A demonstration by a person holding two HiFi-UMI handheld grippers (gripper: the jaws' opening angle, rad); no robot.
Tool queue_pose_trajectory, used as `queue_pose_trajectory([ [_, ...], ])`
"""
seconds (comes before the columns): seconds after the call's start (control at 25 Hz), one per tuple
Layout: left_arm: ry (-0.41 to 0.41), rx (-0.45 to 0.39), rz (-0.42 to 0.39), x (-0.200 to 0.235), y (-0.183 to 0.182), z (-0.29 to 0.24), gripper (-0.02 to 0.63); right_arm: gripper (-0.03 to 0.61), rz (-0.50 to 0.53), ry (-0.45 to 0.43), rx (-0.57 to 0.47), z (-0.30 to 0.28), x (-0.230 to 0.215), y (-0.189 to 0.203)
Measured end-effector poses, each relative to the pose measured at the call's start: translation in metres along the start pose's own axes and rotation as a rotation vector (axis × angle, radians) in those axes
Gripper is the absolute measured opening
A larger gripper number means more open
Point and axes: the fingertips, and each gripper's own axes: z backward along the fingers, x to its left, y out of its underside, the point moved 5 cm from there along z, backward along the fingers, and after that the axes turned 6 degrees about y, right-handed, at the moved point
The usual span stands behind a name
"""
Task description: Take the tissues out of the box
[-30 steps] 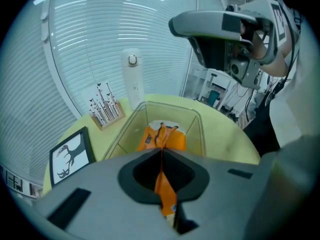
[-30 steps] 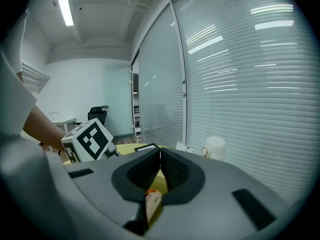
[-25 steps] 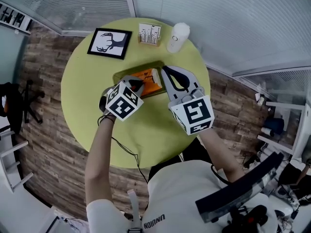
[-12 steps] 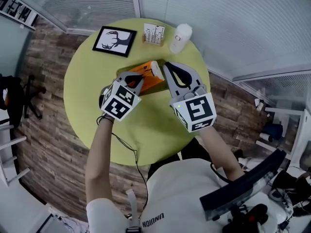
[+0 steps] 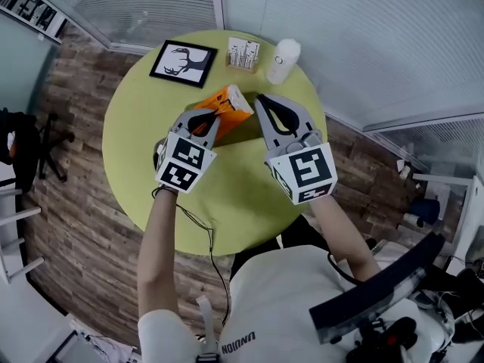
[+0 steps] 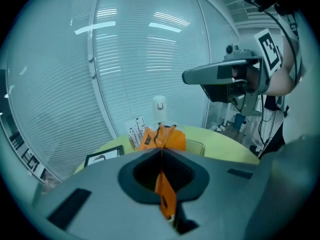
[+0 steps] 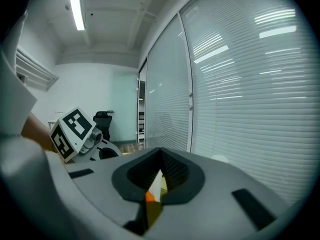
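The orange tissue box (image 5: 229,104) is held tilted over the round green table (image 5: 227,195), between the 2 grippers. The left gripper (image 5: 212,116) has its fingers pressed together on a thin orange flap (image 6: 165,196) of the box, which runs down through the slit between them. The right gripper (image 5: 258,100) pinches a thin white and orange edge (image 7: 152,186) at the box's other end. Near the table's far rim stand a framed deer picture (image 5: 183,63), a small card stand (image 5: 243,54) and a white bottle (image 5: 283,60).
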Motion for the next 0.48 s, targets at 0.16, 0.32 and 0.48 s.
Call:
queue_pose_trajectory([
  [0.16,-0.051,-0.042,0.013,0.001,-0.003,0.006,0.012,0.018,0.001,-0.007,-0.011,0.0,0.0,-0.002],
  [0.32,-0.095,-0.081,0.03,0.007,-0.009,0.009,0.012,0.018,0.005,-0.014,-0.013,-0.007,-0.001,-0.004],
  [0.48,-0.145,-0.124,0.05,0.009,-0.013,0.016,0.012,0.018,0.007,-0.022,-0.015,-0.007,0.001,-0.005],
])
